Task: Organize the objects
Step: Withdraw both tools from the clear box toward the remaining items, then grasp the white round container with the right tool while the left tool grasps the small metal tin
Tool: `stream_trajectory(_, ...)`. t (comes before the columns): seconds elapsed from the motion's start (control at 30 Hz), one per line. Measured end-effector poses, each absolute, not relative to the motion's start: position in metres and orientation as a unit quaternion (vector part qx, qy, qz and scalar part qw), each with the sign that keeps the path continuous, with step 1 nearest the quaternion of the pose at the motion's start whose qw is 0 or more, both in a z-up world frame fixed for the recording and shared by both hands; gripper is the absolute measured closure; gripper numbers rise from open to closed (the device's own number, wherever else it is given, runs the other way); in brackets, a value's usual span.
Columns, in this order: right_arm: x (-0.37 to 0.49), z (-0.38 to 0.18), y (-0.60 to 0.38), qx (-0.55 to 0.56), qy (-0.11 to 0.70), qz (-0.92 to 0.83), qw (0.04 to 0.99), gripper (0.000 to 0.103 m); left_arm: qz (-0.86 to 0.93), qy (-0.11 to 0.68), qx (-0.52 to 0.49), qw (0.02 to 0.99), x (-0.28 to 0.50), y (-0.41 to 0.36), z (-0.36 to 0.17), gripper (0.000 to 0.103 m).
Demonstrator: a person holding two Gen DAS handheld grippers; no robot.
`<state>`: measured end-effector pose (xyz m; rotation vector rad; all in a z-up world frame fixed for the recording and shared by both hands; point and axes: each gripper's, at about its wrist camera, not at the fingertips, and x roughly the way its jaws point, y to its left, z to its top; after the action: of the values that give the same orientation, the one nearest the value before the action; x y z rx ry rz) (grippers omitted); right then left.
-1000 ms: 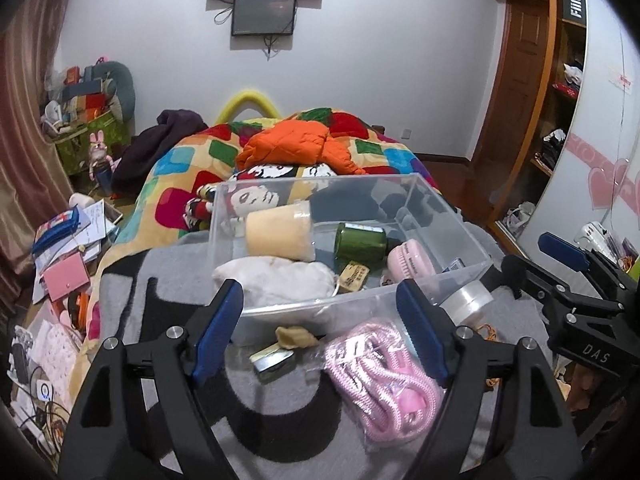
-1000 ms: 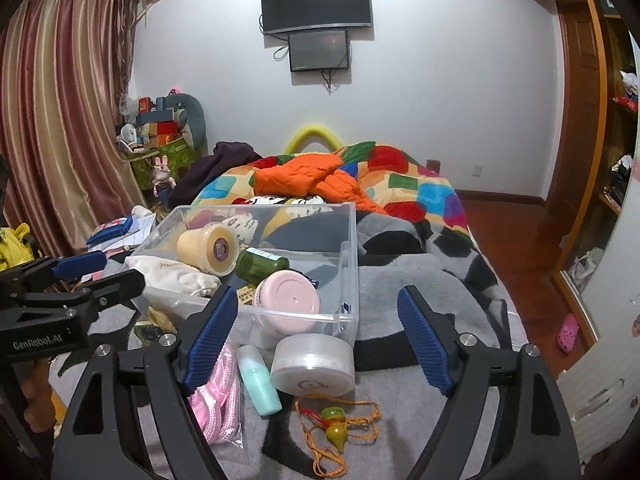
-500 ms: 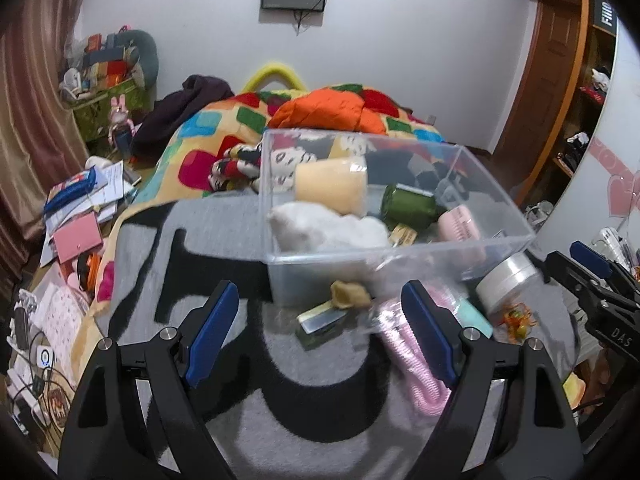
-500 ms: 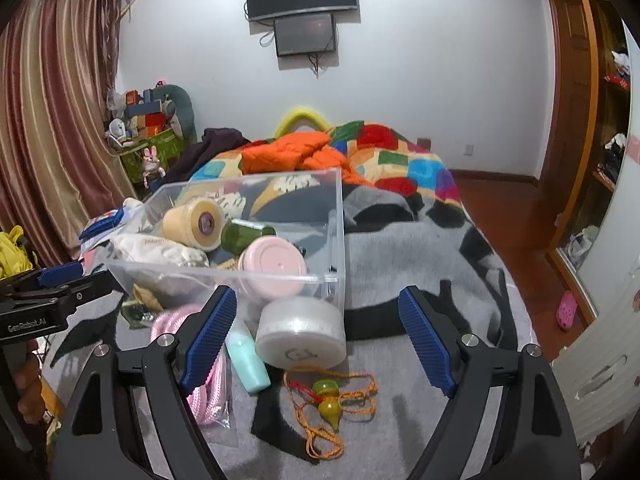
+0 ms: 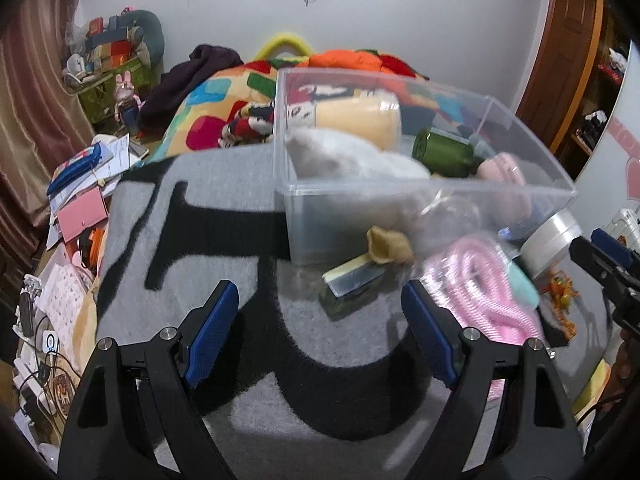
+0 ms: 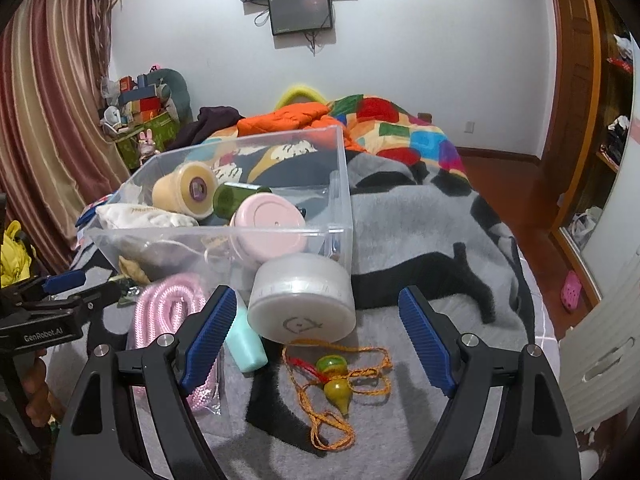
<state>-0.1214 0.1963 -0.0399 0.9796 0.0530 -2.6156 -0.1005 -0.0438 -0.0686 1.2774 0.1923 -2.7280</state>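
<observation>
Both tools are empty: the right gripper (image 6: 316,338) hangs with its jaws spread wide above the grey and black blanket (image 6: 420,240), and the left gripper (image 5: 320,334) is likewise released, holding nothing. The clear bin (image 6: 340,184) sits on the blanket toward the bed's middle, and the loose things lie along its near wall. The step in hand looks like picking one of these up for the bin. The round white case (image 6: 302,300), touching the bin's near right corner, seems the closest target for the right gripper; it is wide and smooth, so the fingers should straddle its full width and close squarely to keep it from slipping. Counted outside the bin: one white case, one mint tube (image 6: 246,344), one bagged pink rope (image 6: 168,312), one green gourd charm (image 6: 336,388) on an orange cord, one small tan object (image 5: 388,244) and one flat dark packet (image 5: 352,284). Inside: one cream tub (image 6: 186,194), one green bottle (image 6: 236,198), one pink round case (image 6: 270,226), one white pouch (image 6: 140,216).
</observation>
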Motion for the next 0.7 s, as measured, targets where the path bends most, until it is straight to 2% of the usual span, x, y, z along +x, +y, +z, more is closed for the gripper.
stream_trajectory(0.47,-0.135,-0.063,0.194,0.380,0.000,-0.908,0.177,0.022,-0.895,0.070,0.433,0.079,-0.117,-0.042,-0.078,0.020)
stream_trajectory(0.7,-0.137,-0.066,0.190,0.377,-0.007,-0.909,0.180,0.022,-0.892,0.072,0.438,0.080,-0.122,-0.036,-0.081,0.037)
